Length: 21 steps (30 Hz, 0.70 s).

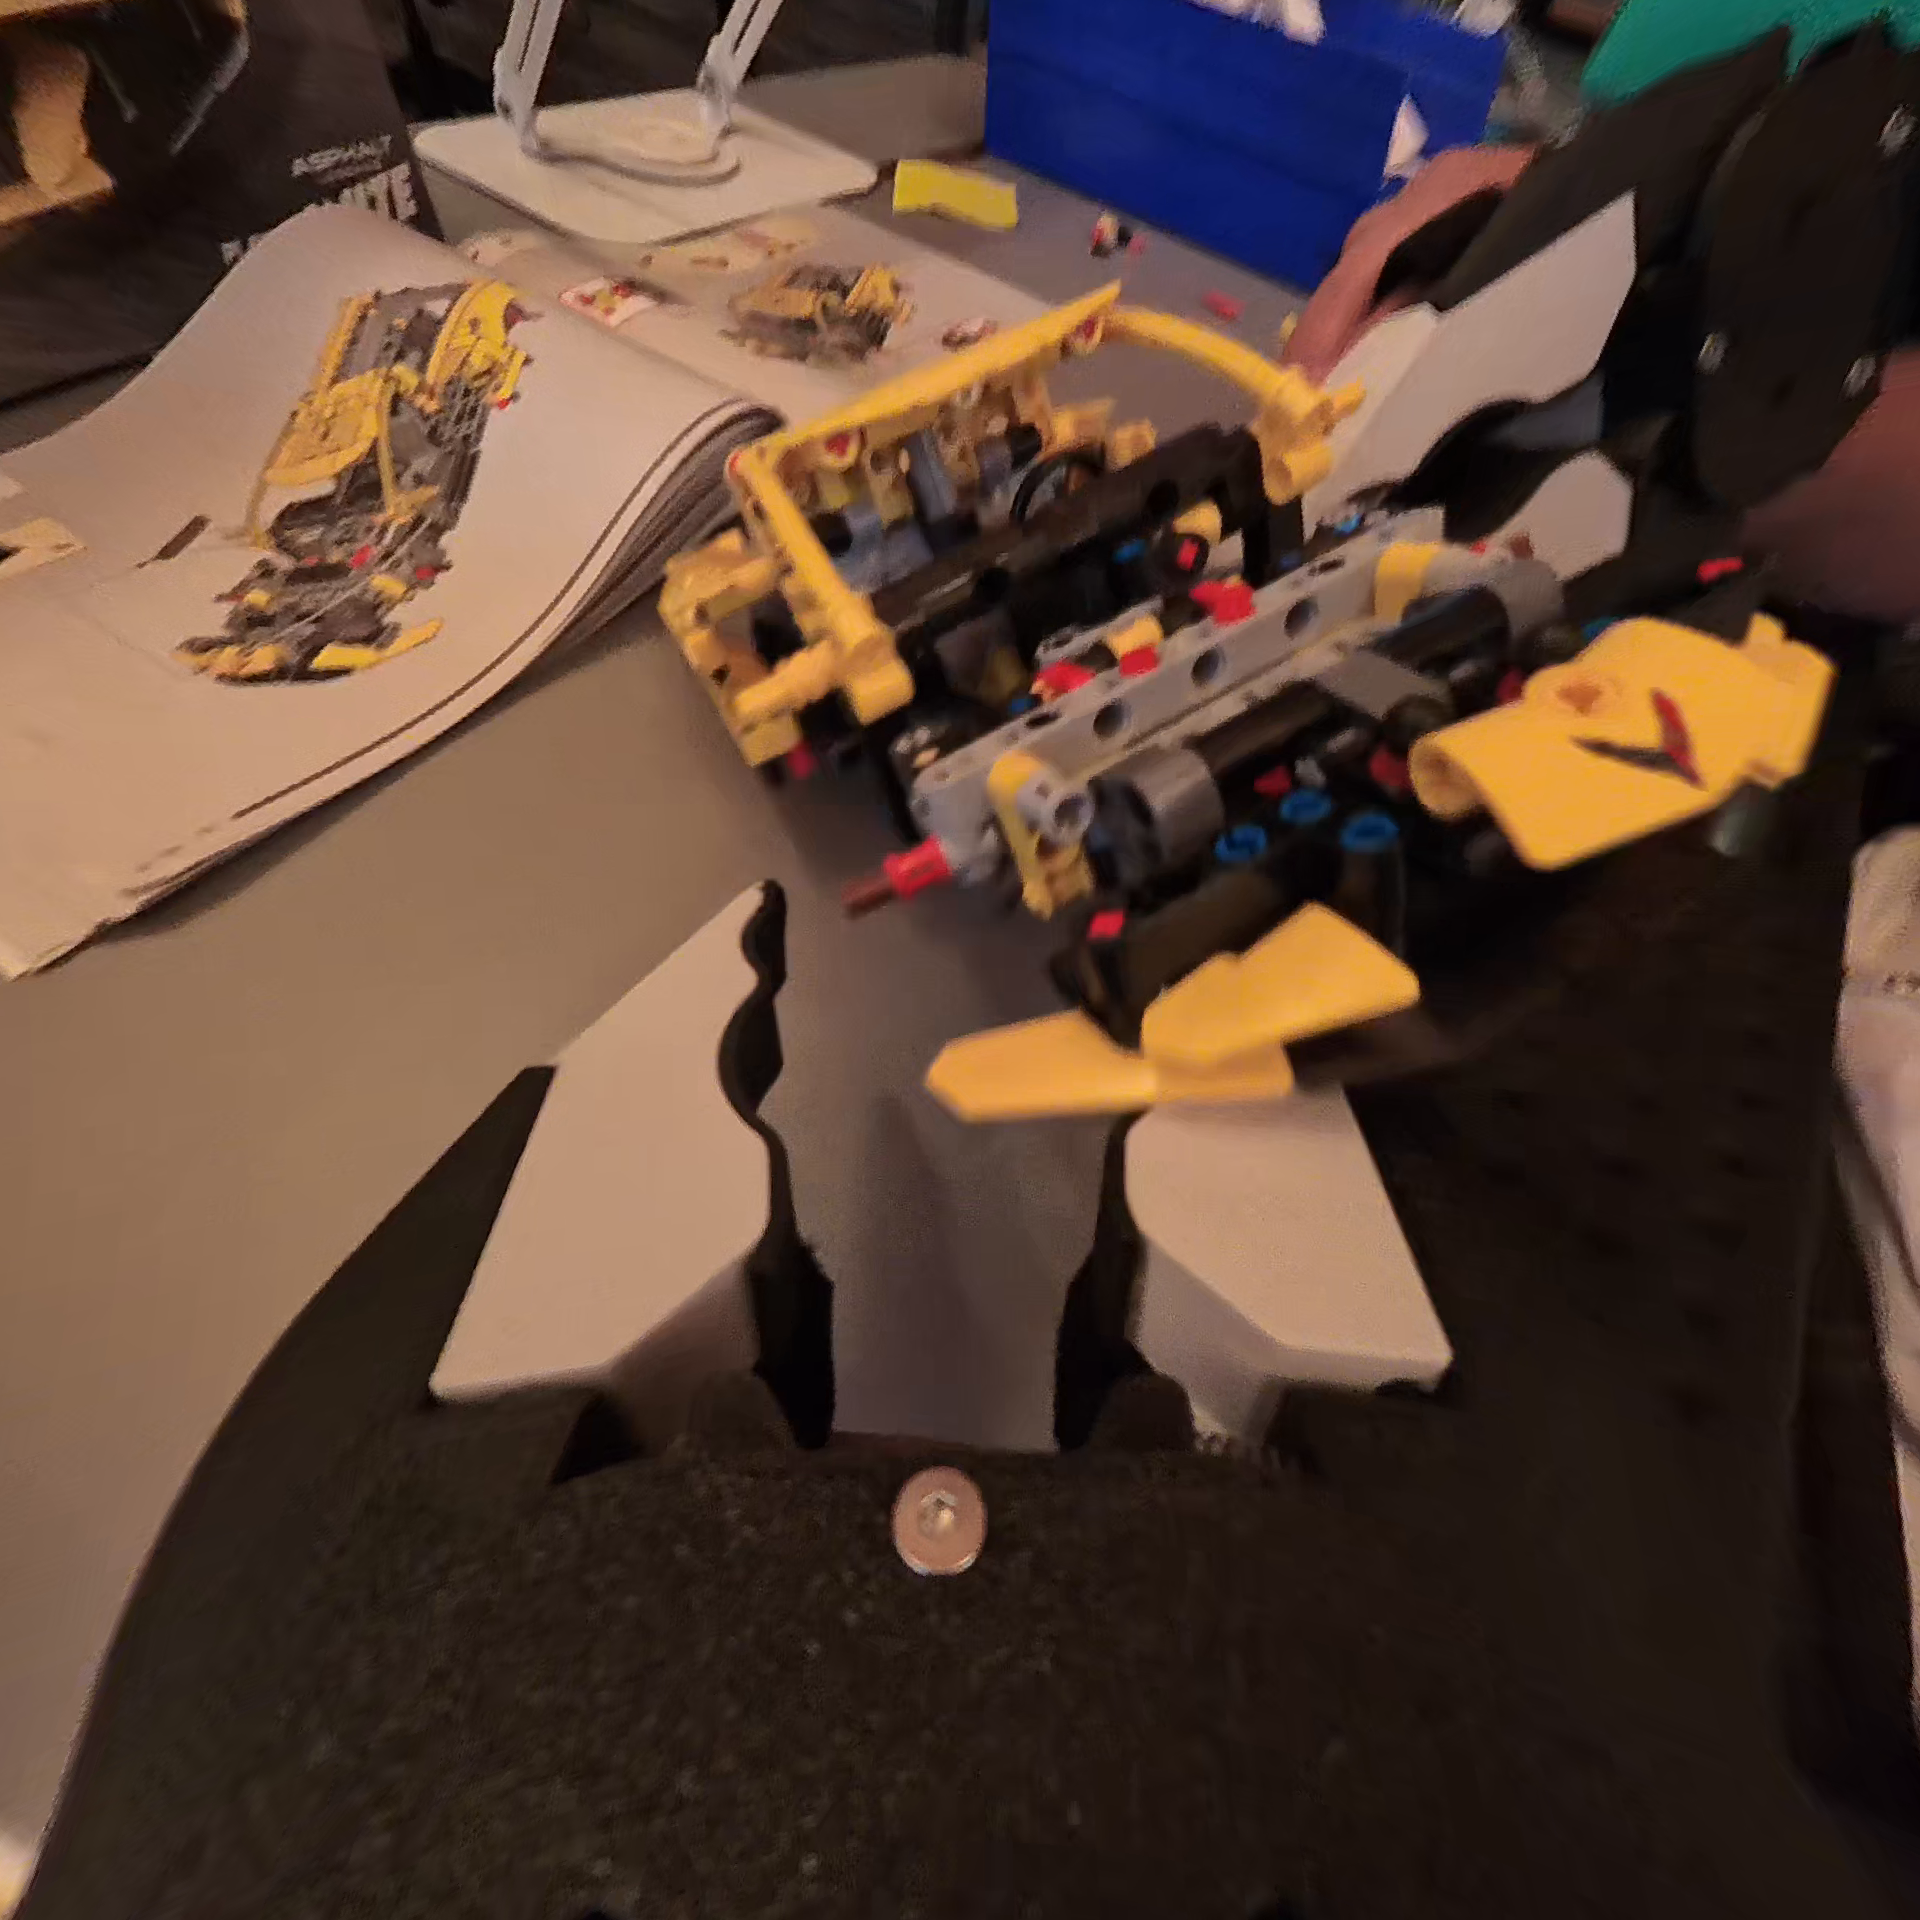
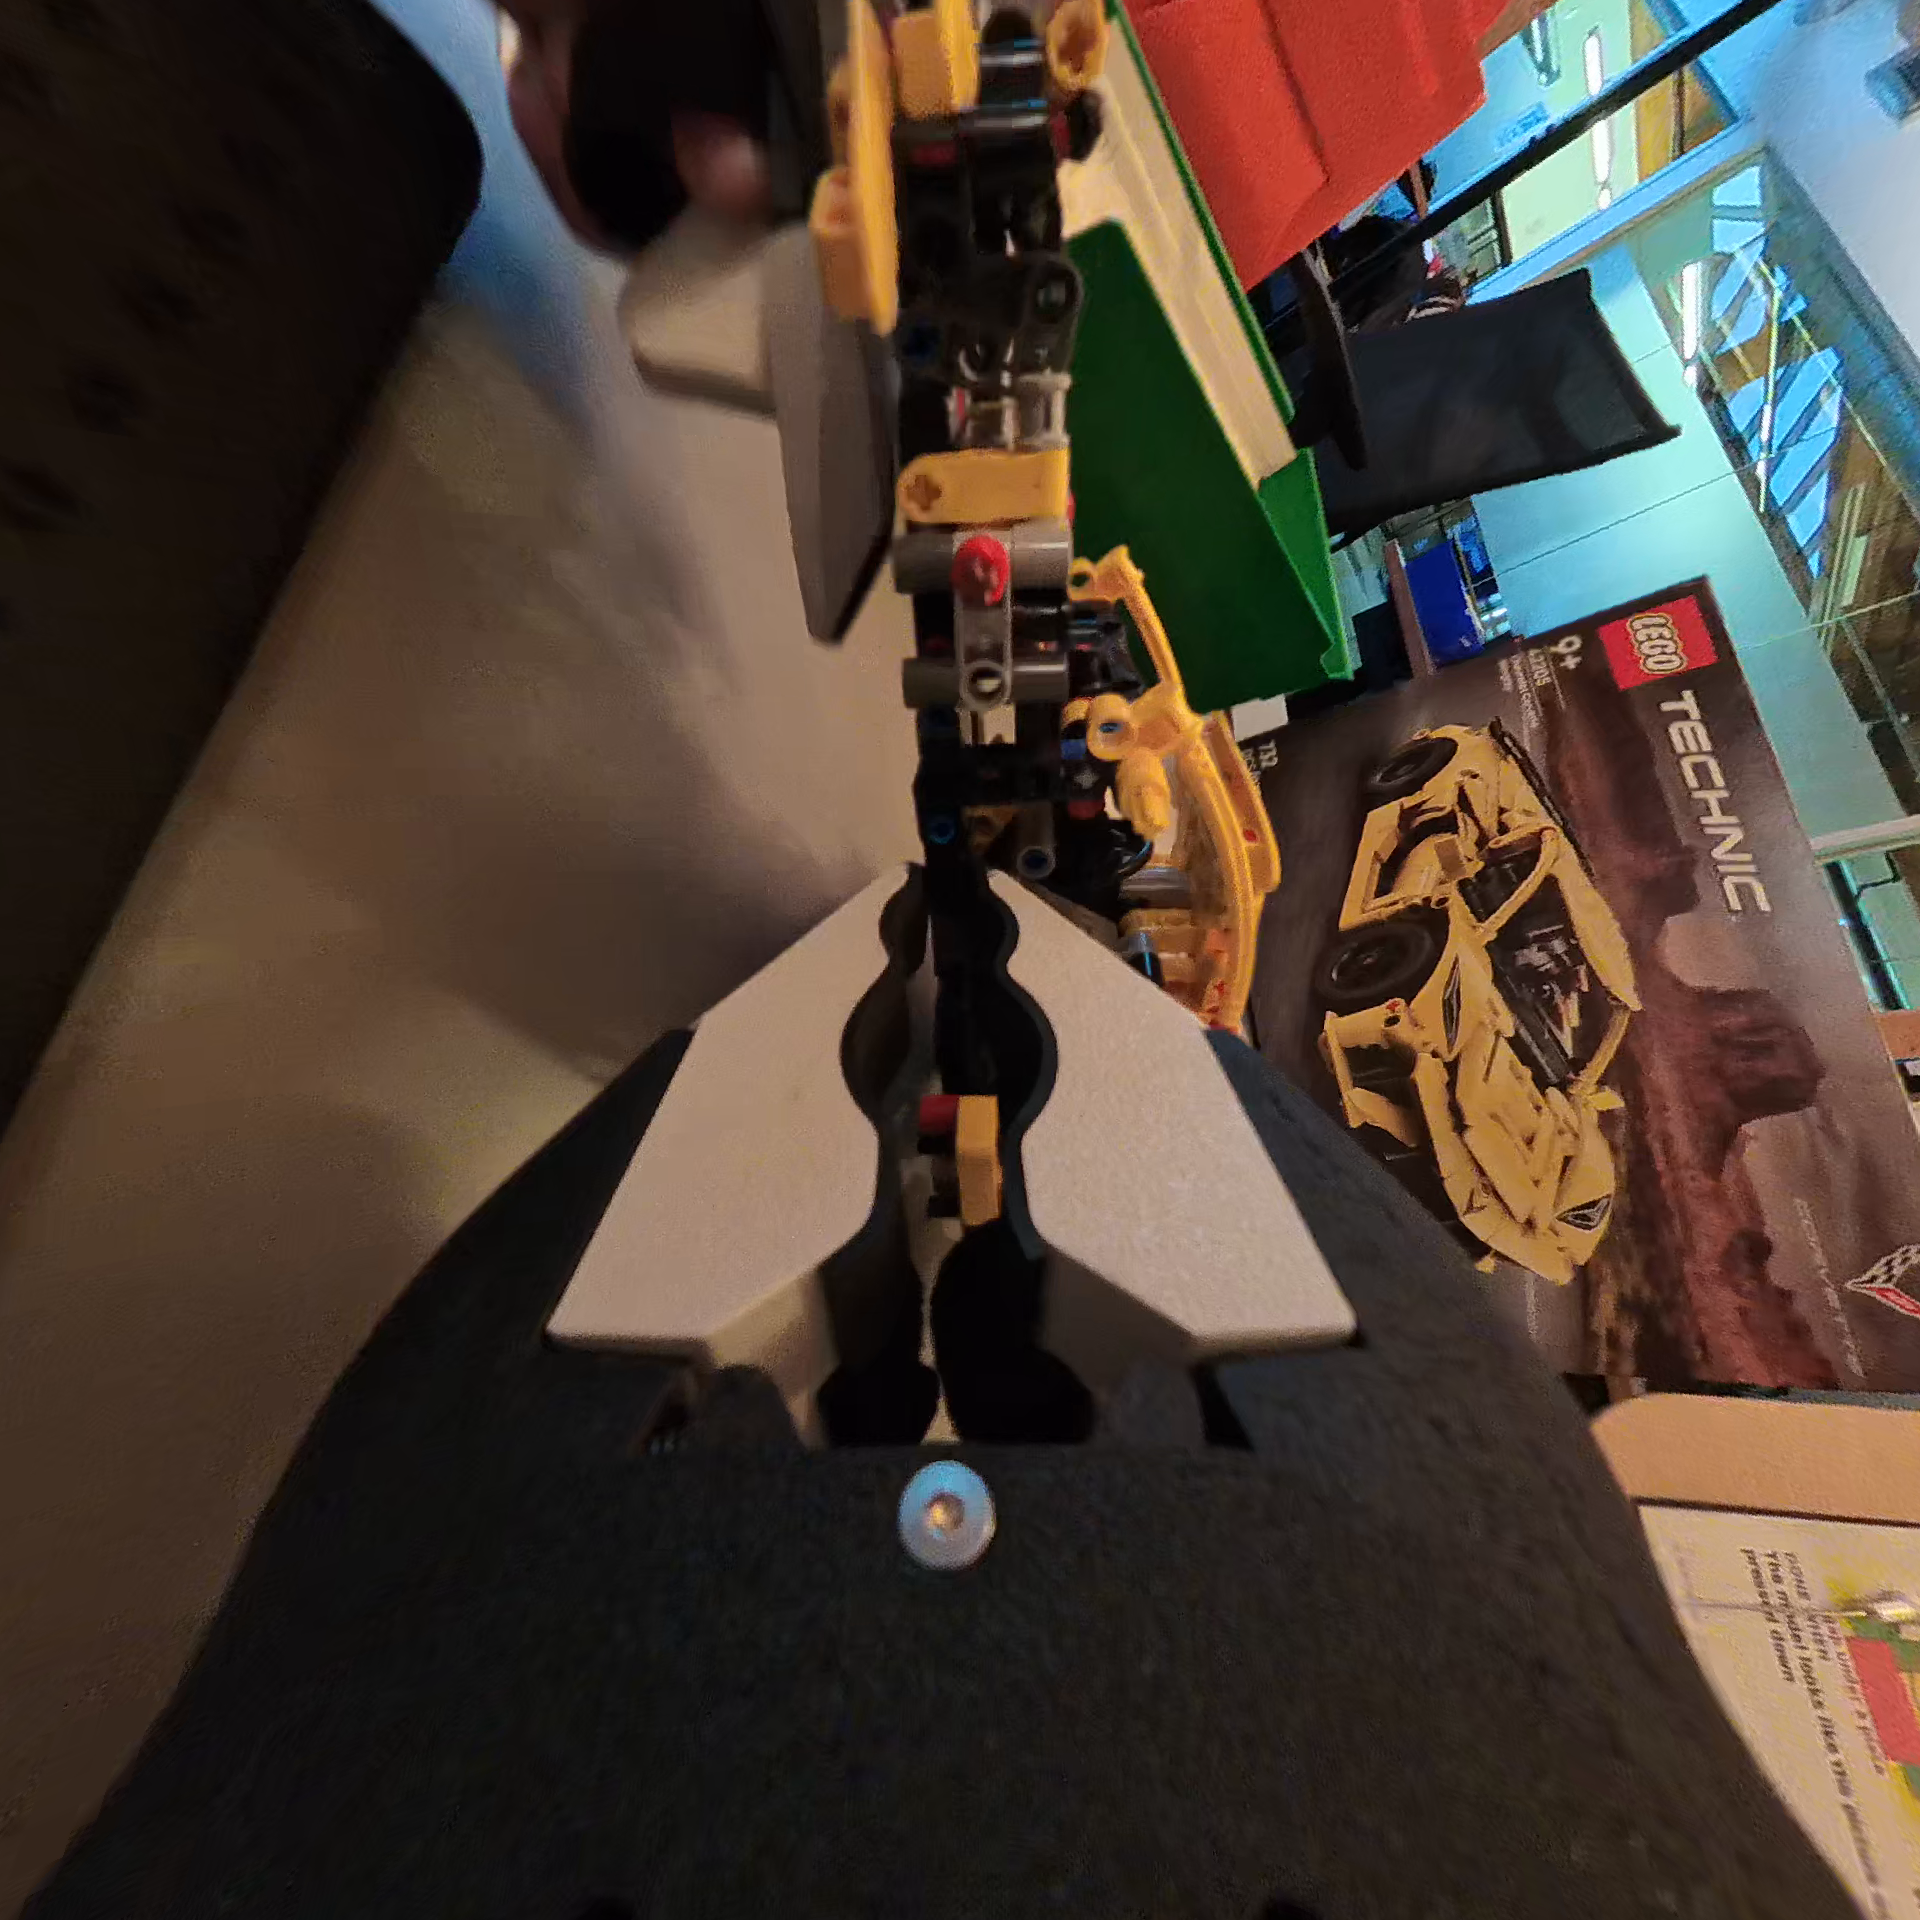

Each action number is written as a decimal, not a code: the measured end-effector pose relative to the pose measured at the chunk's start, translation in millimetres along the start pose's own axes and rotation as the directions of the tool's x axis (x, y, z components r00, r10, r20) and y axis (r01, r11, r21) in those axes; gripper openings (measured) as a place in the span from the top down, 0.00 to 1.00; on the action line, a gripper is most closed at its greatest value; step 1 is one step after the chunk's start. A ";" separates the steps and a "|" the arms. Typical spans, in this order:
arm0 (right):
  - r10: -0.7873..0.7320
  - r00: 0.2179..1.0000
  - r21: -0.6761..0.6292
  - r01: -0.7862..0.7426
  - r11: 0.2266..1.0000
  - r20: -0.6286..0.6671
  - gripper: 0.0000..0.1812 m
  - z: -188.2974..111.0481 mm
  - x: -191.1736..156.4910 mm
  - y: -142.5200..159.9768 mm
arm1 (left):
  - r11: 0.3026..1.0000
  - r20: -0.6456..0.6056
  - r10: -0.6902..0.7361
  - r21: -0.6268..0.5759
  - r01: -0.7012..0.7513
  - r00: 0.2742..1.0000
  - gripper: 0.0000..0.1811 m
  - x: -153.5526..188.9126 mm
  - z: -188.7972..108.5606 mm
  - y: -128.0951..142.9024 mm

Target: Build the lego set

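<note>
A partly built yellow, black and grey Lego car model (image 1: 1091, 644) sits above the grey table (image 1: 416, 987). My left gripper (image 1: 956, 1029) is open, with its jaws wide apart at the model's near end; a yellow panel (image 1: 1226, 997) covers its right fingertip. My right gripper (image 2: 951, 883) is shut on a black and yellow part of the model (image 2: 982, 582) and holds it edge-on. In the left wrist view the right gripper (image 1: 1371, 457) reaches in from the right, at the model's far side. A finger of the left gripper (image 2: 831, 468) lies beside the model.
An open instruction booklet (image 1: 312, 540) lies at the left. Behind it are a white stand base (image 1: 644, 156), a loose yellow piece (image 1: 951, 192), small loose parts (image 1: 1112, 234) and a blue bin (image 1: 1195, 114). The set's box (image 2: 1558, 987) and a green plate (image 2: 1174, 468) stand past the model. There is about 8 centimeters between the tips of the two grippers.
</note>
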State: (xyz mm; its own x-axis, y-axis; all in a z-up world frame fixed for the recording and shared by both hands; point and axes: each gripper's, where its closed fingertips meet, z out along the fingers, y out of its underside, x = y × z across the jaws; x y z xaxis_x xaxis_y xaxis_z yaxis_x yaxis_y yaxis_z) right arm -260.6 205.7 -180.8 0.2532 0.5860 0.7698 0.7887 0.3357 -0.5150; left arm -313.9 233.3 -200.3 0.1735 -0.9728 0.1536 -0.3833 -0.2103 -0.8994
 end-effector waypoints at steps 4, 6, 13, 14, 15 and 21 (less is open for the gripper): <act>-0.054 0.998 -0.039 0.054 0.998 0.015 0.96 -1.4 -3.8 14.8 | 0.989 0.056 0.009 -0.149 0.000 0.998 0.65 -10.5 -25.8 19.1; -0.073 0.997 -0.046 0.074 0.996 0.012 0.96 -0.6 -5.1 17.2 | 0.979 0.066 0.004 -0.203 0.010 0.998 0.65 -15.0 -29.6 21.8; -0.124 0.991 -0.077 0.127 0.989 0.044 0.96 2.1 -18.9 27.5 | 0.812 0.002 -0.042 -0.582 0.036 0.999 0.67 -18.7 -45.8 70.4; -0.136 0.990 -0.080 0.140 0.987 0.049 0.96 2.5 -22.3 28.4 | 0.788 0.017 -0.040 -0.614 0.042 0.999 0.67 -22.8 -51.6 76.0; -0.159 0.986 -0.084 0.163 0.983 0.049 0.96 3.1 -24.9 28.7 | 0.776 -0.001 -0.054 -0.629 0.042 0.999 0.67 -20.6 -54.8 78.4; -0.239 0.967 -0.097 0.247 0.964 0.083 0.95 8.9 -40.9 34.7 | 0.932 -0.048 -0.083 -0.356 0.061 0.995 0.68 -27.3 -2.8 19.7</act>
State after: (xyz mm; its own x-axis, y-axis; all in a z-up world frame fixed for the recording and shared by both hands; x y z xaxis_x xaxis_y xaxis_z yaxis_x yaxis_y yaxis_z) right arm -248.6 199.9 -233.4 0.0096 0.5479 0.8365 0.8772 0.3970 -0.2701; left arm -328.8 255.5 -221.0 0.1610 -0.9555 0.2473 -0.6701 -0.2898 -0.6833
